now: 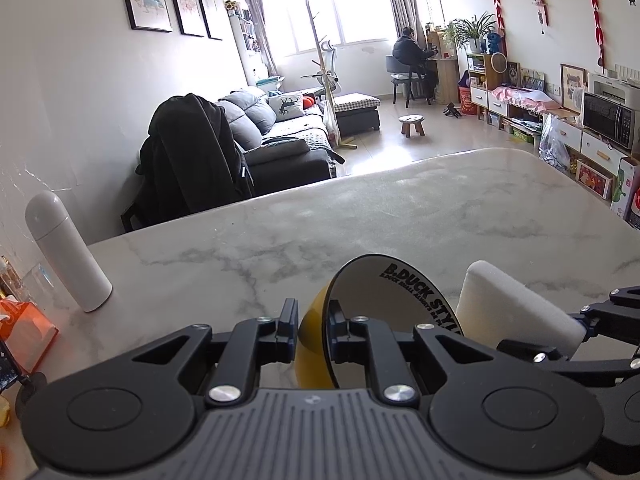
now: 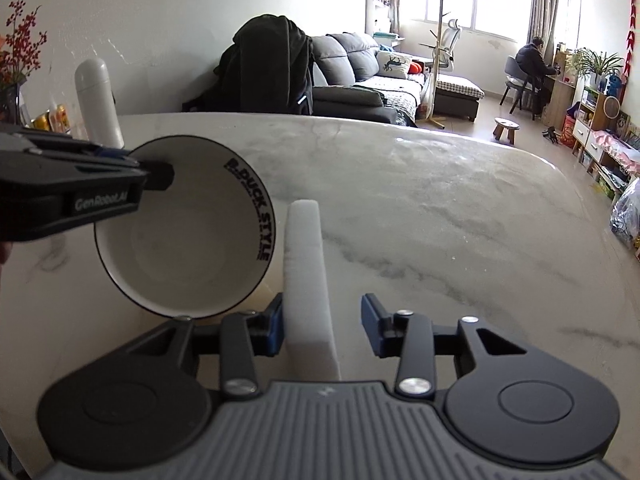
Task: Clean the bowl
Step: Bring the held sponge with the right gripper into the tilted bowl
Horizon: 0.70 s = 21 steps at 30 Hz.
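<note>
Right gripper point(image 2: 323, 330) has the white sponge point(image 2: 306, 280) standing between its jaws, but only one pad seems to touch it, so no real grip yet imo. Left gripper point(image 1: 312, 332) is clamped narrow on the rim of the yellow bowl point(image 2: 180, 232), tipped on its side above the marble table point(image 2: 420, 208), mouth facing the sponge just beside it. No wiping visible, so scrubbing's all still ahead.
</note>
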### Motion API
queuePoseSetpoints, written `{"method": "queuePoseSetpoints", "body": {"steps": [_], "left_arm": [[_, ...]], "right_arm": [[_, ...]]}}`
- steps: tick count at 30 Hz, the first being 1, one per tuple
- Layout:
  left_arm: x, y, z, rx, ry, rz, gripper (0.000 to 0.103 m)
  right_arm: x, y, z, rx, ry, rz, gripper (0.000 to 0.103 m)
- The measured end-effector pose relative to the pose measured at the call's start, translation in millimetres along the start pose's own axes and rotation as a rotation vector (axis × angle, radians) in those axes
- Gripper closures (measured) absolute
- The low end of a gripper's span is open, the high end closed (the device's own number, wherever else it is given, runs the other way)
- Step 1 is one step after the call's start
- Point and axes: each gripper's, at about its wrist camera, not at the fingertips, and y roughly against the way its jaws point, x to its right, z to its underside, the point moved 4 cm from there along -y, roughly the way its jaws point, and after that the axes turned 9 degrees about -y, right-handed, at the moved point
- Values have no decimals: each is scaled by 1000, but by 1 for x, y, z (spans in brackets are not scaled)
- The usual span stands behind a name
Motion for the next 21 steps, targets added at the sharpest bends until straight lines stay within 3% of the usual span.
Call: {"method": "queuePoseSetpoints", "body": {"steps": [2,6,11,21], "left_arm": [[0,0,0,-3,0,4,88],[-1,-2,-2,-13,2,8,88],[1,-5,-4,-28,-11,-3,88],[2,-10,-4,-40,-25,-5,88]], "right_arm": [[3,4,-3,21,-22,-8,83],[8,17,-12,59,-29,-69,83],[-2,32,-19,39,-9,-271,83],[-17,15,-16,-53,3,-305,82]]}}
